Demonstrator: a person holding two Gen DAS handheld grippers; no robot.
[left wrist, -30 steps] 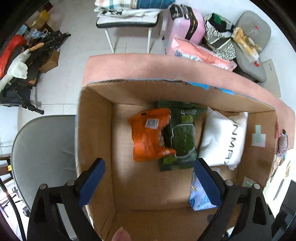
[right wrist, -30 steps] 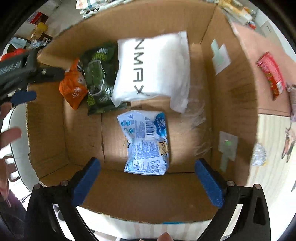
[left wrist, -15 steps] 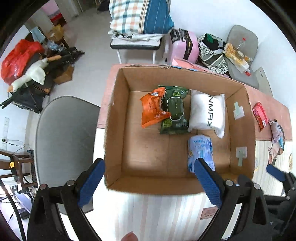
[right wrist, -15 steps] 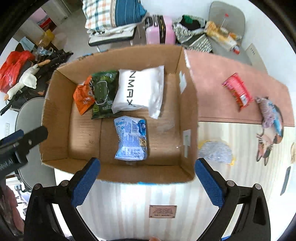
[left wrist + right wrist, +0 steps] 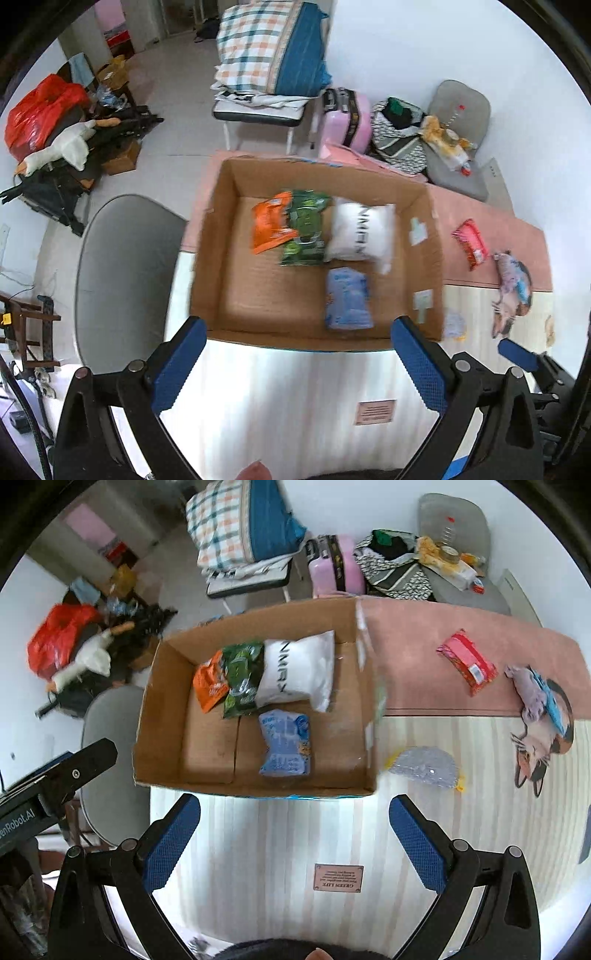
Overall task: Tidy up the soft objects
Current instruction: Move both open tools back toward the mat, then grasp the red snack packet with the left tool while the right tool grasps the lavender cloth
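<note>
An open cardboard box (image 5: pixel 430 258) (image 5: pixel 162 709) stands on the table. Inside lie an orange packet (image 5: pixel 269 227) (image 5: pixel 208 686), a green packet (image 5: pixel 304 232) (image 5: pixel 240 679), a white pillow pack (image 5: pixel 360 232) (image 5: pixel 295 672) and a light blue packet (image 5: pixel 347 299) (image 5: pixel 284 744). On the table right of the box lie a red packet (image 5: pixel 471 243) (image 5: pixel 467 661), a silver pouch (image 5: pixel 424 766) and a grey-and-blue soft toy (image 5: pixel 511 275) (image 5: pixel 537 694). My left gripper (image 5: pixel 295 367) and right gripper (image 5: pixel 293 843) are both open and empty, held above the table in front of the box.
A grey chair (image 5: pixel 122 266) stands left of the table. Behind the table are a pink suitcase (image 5: pixel 332 568), a chair with folded checked bedding (image 5: pixel 273 55) and a grey seat with bags (image 5: pixel 443 550). Clutter lies on the floor at the far left (image 5: pixel 55 129).
Both grippers have pulled up and back out of the box, open and empty. The box has shrunk in both views and the table's right side with loose items has come into sight.
</note>
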